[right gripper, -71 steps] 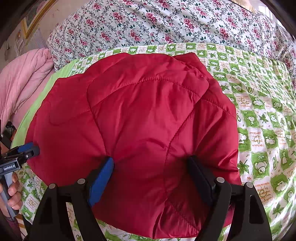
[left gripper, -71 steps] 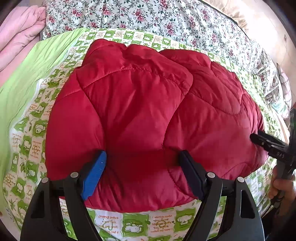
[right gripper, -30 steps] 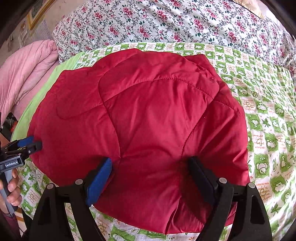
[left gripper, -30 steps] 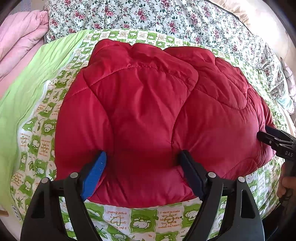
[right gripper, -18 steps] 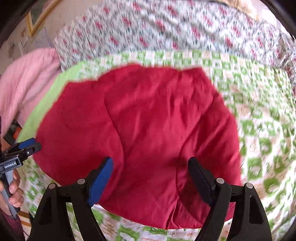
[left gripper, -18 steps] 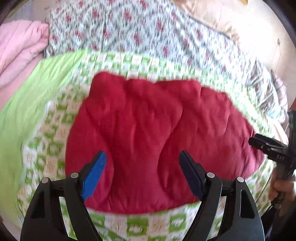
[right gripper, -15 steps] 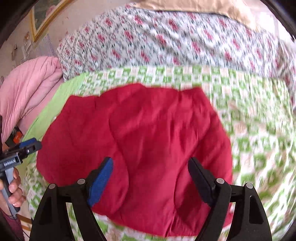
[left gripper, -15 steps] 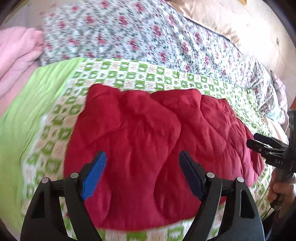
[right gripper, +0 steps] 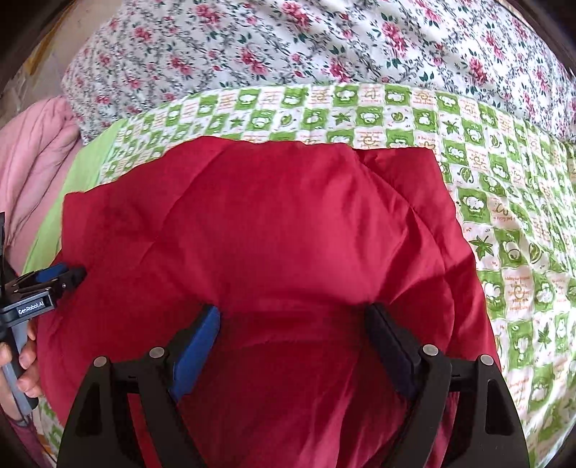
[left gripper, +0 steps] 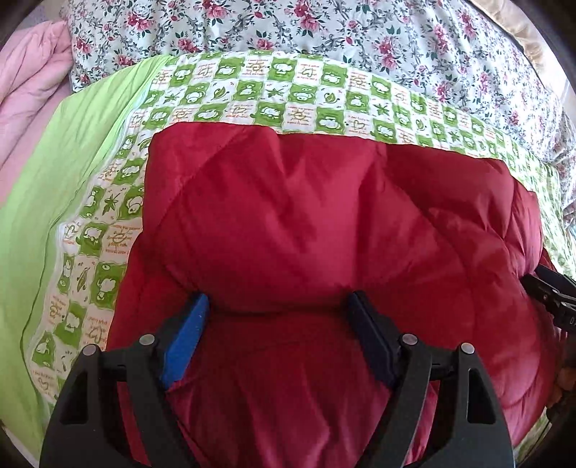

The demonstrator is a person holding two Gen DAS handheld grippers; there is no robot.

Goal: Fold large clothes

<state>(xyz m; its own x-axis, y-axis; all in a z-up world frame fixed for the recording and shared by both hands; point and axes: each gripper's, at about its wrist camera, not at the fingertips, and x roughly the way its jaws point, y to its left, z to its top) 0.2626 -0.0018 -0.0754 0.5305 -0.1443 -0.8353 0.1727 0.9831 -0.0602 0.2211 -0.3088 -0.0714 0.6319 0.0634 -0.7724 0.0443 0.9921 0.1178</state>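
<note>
**Both grippers gripping a puffy red jacket on the bed**

Left wrist view is showing the left gripper point(left gripper: 277, 306) clamping a thick bunched fold of the red quilted jacket point(left gripper: 324, 223), its blue pad point(left gripper: 185, 336) and dark pad pressing into the padding from either side. The jacket is lying across the green checked sheet point(left gripper: 252, 93), with the floral quilt point(left gripper: 360, 32) beyond it. At the right edge, the right gripper point(left gripper: 550, 293) is touching the jacket's side.

Right wrist view is showing the right gripper point(right gripper: 291, 316) likewise pinching a wide fold of jacket point(right gripper: 270, 223) at its near edge. At far left, a hand point(right gripper: 19, 367) is holding the left gripper point(right gripper: 57, 277), its tips meeting the jacket's left border.
</note>
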